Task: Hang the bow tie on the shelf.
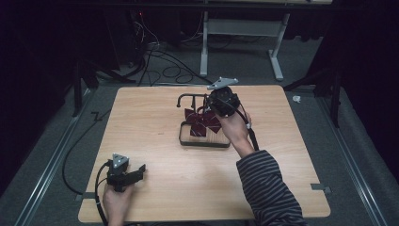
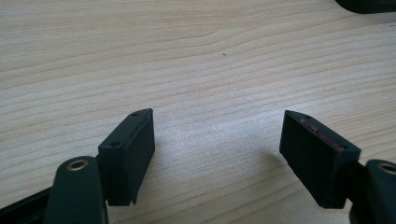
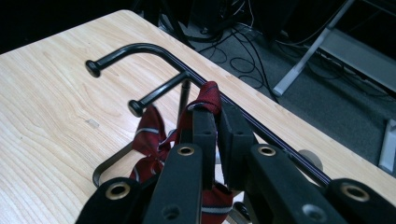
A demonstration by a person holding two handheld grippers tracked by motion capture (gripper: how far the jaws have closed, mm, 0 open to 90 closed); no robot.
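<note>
A dark red tie with pale stripes [image 1: 201, 125] hangs in folds over the base of a black metal stand [image 1: 187, 97] in the middle of the wooden table [image 1: 155, 141]. My right gripper [image 1: 210, 108] is shut on a fold of the tie [image 3: 208, 92], holding it up beside the stand's two knobbed hook arms [image 3: 140, 49]. The shorter arm ends just left of the jaws. Near the table's front left corner my left gripper [image 1: 140, 170] rests low over the bare wood. In the left gripper view that gripper [image 2: 217, 117] stands open with nothing between its pads.
The stand's looped base [image 1: 203, 143] lies flat on the table under the tie. Behind the table, cables [image 1: 164, 66] lie on the grey floor beside a white desk frame [image 1: 244, 33]. A black cable [image 1: 77, 146] trails off the left edge.
</note>
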